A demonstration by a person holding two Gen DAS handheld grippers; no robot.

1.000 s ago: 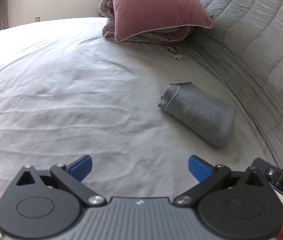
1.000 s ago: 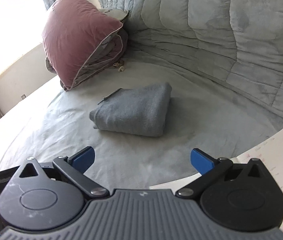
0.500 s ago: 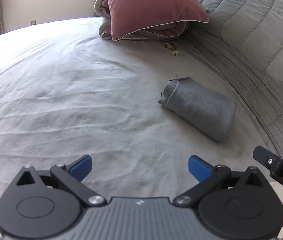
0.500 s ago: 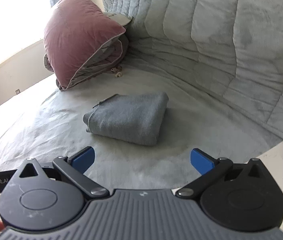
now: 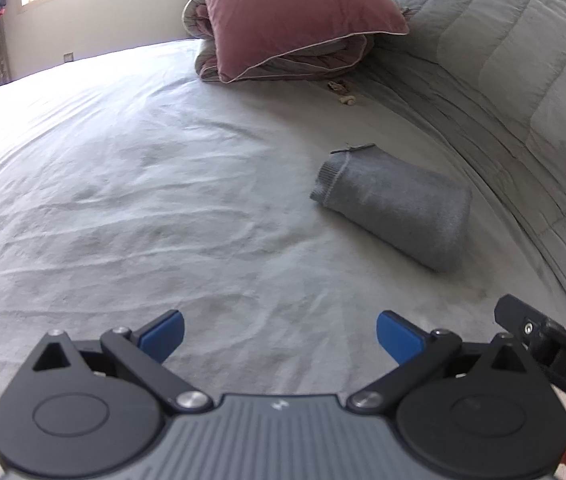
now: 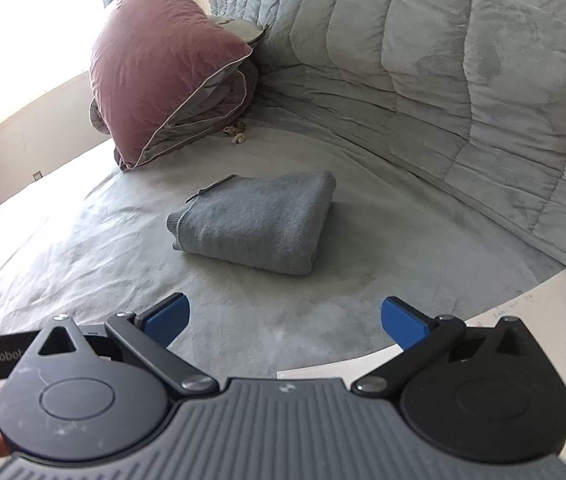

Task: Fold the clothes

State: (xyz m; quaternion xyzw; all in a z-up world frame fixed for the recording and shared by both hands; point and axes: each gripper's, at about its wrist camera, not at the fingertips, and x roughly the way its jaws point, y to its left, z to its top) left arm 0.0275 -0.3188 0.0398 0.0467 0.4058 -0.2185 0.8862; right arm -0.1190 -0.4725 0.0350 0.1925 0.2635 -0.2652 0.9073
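- Grey folded garment (image 6: 253, 220): soft knit, judged light and floppy, likely to sag and slip open if lifted by one layer; no stiffness to lean on
- Best taken at the thick rounded fold on the right end, pinching all layers together, or scooped from under both short ends at once
- Long axis running left to right in the right wrist view, ribbed hem end to the left, rounded fold to the right; in the left wrist view (image 5: 395, 204) lying slantwise from far left to near right
- Lying flat on the grey bed sheet (image 5: 163, 200), right of middle, near the quilted headboard (image 6: 463, 80) but apart from it
- Farther off, a pink pillow (image 6: 163, 72) atop a rolled duvet, well apart from the garment
- Left gripper (image 5: 281, 334): fingers spread wide, grasping nothing, hovering over the near sheet
- Right gripper (image 6: 285, 318): fingers likewise released and empty, short of the garment, white paper (image 6: 523, 320) at the near right
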